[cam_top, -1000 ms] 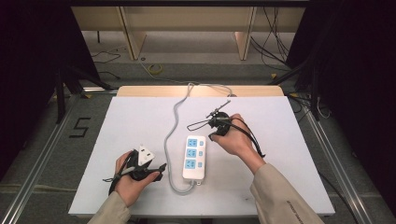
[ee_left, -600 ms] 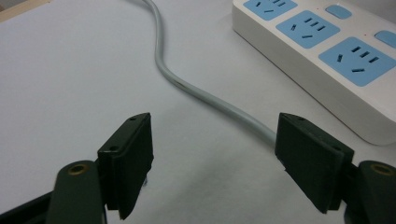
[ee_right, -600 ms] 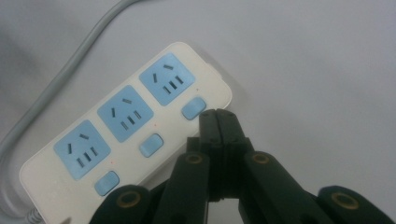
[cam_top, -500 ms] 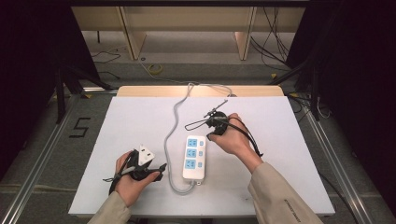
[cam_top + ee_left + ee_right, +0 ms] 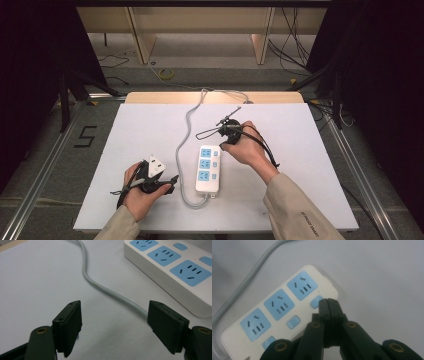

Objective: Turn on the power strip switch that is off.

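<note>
White power strip (image 5: 208,169) lying flat near the middle of a white table (image 5: 310,165), long axis running from the person's edge toward the far edge, cord end toward the person. Three blue sockets (image 5: 279,304) in a row along its top, each empty, each paired with a small blue switch (image 5: 293,322) on the side toward the right hand. Grey cord (image 5: 186,135) leaving the near end, looping around and running up the strip's left side toward the far edge of the table.

Right tongs (image 5: 328,304) clenched on nothing, jaws pressed together, tips at the switch (image 5: 315,301) beside the farthest socket; touching or just above it, cannot tell. Right hand (image 5: 246,147) wrapped around them beside the strip's far right corner.

Left tongs (image 5: 113,321) released, jaws spread wide and empty, low over the table, aimed at the cord with the strip just past it. Left hand (image 5: 142,192) near the table's front edge, left of the strip, white triangular plate (image 5: 155,165) on top.
</note>
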{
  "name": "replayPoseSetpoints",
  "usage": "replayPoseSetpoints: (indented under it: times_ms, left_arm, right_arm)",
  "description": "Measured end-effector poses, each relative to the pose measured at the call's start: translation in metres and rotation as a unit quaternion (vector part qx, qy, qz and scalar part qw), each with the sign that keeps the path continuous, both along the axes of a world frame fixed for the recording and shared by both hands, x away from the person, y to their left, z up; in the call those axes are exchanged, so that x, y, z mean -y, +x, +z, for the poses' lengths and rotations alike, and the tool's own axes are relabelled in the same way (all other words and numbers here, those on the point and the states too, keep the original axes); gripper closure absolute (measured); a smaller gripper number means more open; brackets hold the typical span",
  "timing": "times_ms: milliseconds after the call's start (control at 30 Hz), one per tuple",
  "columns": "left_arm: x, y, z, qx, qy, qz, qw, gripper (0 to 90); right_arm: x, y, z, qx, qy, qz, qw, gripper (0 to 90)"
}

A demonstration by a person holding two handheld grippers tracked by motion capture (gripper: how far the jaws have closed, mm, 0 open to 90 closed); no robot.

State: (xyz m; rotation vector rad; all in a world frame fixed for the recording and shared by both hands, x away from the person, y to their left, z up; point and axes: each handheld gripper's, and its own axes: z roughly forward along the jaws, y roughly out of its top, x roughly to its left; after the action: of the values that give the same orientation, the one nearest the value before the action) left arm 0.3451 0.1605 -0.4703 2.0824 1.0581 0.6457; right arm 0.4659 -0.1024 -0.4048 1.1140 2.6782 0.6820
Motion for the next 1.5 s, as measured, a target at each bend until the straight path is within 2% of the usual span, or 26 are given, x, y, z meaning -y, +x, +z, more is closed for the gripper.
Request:
replayPoseSetpoints:
  times_ms: [1500]
  left_arm:
    - [0.0,0.0,0.0,-0.001,-0.001,-0.002,1.0,28.1]
  right_arm:
    - [-0.02,0.011,-0.011,-0.01,-0.01,0.008,0.9999,90.0]
